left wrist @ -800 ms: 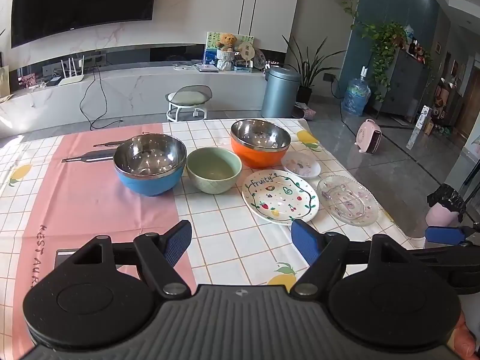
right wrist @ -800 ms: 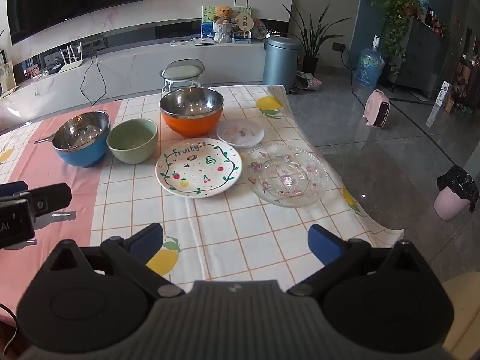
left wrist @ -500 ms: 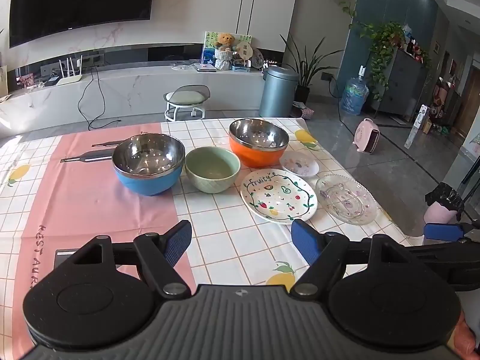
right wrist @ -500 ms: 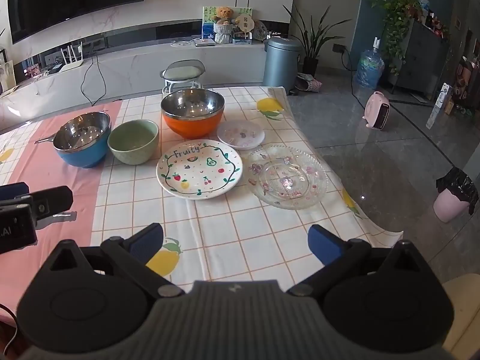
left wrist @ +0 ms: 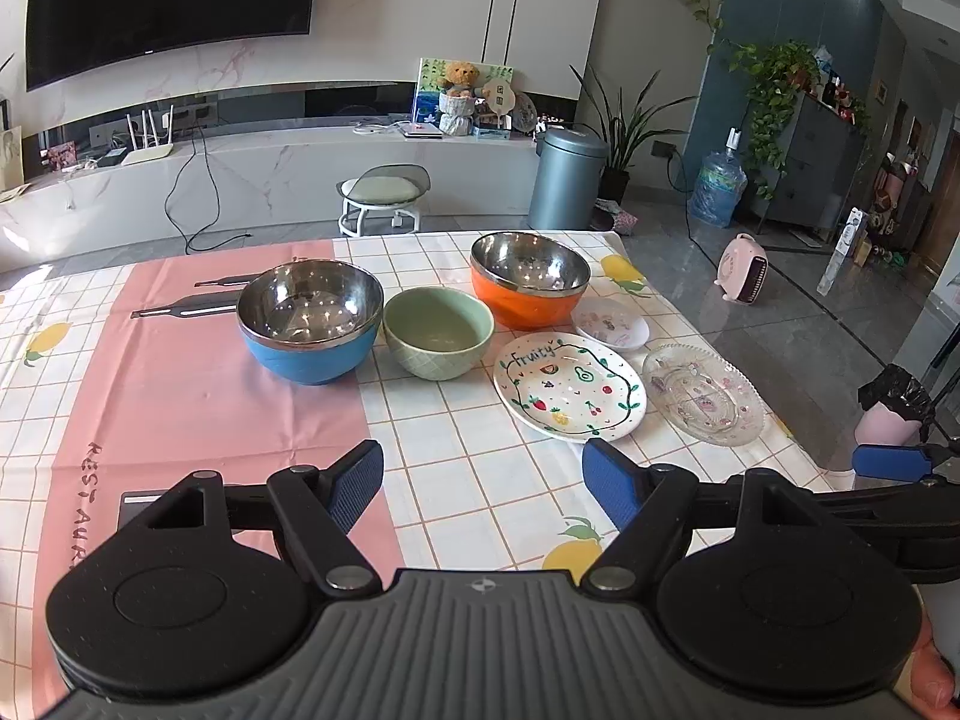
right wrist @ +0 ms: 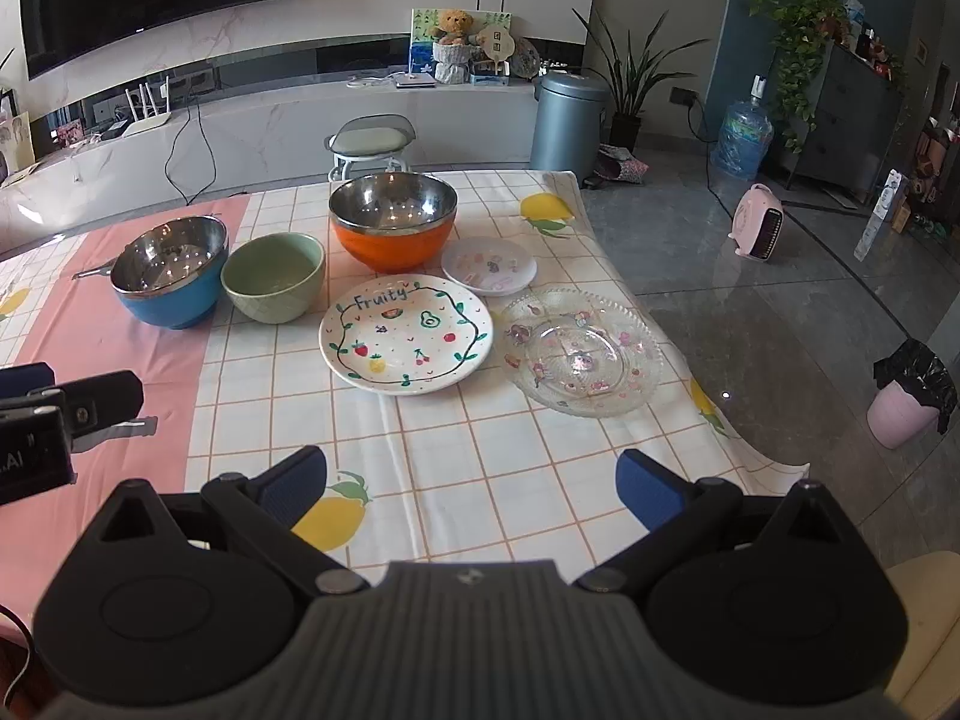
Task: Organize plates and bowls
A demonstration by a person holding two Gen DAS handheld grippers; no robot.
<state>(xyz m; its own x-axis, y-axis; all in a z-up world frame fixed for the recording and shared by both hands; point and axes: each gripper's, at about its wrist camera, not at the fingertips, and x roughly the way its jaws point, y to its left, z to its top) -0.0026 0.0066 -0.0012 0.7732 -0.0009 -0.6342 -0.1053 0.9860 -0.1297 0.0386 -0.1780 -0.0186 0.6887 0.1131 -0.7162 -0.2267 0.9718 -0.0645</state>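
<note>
A blue steel-lined bowl (left wrist: 310, 321), a green bowl (left wrist: 438, 333) and an orange steel-lined bowl (left wrist: 529, 287) stand in a row on the table. To their right lie a white "Fruity" plate (left wrist: 570, 385), a small white plate (left wrist: 610, 323) and a clear glass plate (left wrist: 703, 393). All show in the right wrist view too: blue bowl (right wrist: 170, 269), green bowl (right wrist: 274, 276), orange bowl (right wrist: 393, 221), Fruity plate (right wrist: 407, 339), small plate (right wrist: 489, 264), glass plate (right wrist: 581, 350). My left gripper (left wrist: 483, 480) and right gripper (right wrist: 471, 483) are open and empty, above the near table, apart from the dishes.
The table carries a checked cloth with a pink panel (left wrist: 168, 396) on the left. Its right edge (right wrist: 750, 456) drops to the grey floor. A pink bin (right wrist: 906, 402) stands on the floor to the right. A stool (left wrist: 384, 192) stands behind the table.
Both grippers have drifted slightly; the dishes sit a little lower and nearer in the right wrist view. Nothing on the table has moved.
</note>
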